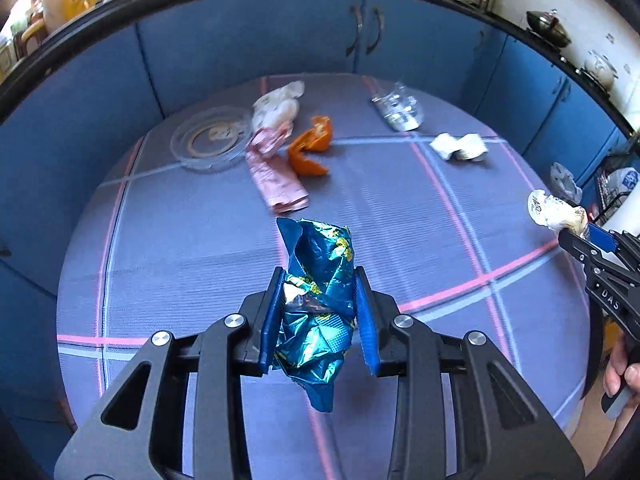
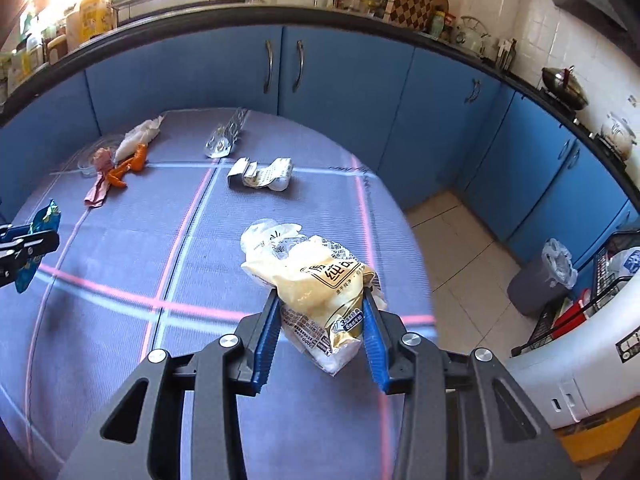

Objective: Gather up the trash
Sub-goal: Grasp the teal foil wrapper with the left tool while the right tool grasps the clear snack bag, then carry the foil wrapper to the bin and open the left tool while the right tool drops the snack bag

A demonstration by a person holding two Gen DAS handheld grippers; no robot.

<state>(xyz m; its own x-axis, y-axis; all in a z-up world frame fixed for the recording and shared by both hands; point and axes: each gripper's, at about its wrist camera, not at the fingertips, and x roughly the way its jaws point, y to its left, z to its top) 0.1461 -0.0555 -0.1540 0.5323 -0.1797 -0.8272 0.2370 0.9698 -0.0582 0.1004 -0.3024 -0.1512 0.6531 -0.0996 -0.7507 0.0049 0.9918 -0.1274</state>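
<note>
Two pieces of trash are already in hand: the left gripper (image 1: 320, 312) has its blue pads clamped on a crumpled teal foil wrapper (image 1: 320, 300), low in the middle of its view, and the right gripper (image 2: 320, 328) is pinched on a yellow-and-white snack bag (image 2: 316, 280), likewise low centre.

Plenty remains, by my reckoning. Still lying toward the upper part of the frame are orange peel (image 1: 310, 148), a pink wrapper (image 1: 276, 172), a white bag (image 1: 278, 106), a clear plastic lid (image 1: 210, 142), a silver blister pack (image 1: 398, 110) and crumpled white paper (image 1: 458, 146).

Everything sits on a round table (image 1: 160, 260) with a blue checked cloth, ringed by blue kitchen cabinets (image 2: 340, 80). A lined grey bin (image 2: 540, 280) stands on the tiled floor at right (presumably the destination).
</note>
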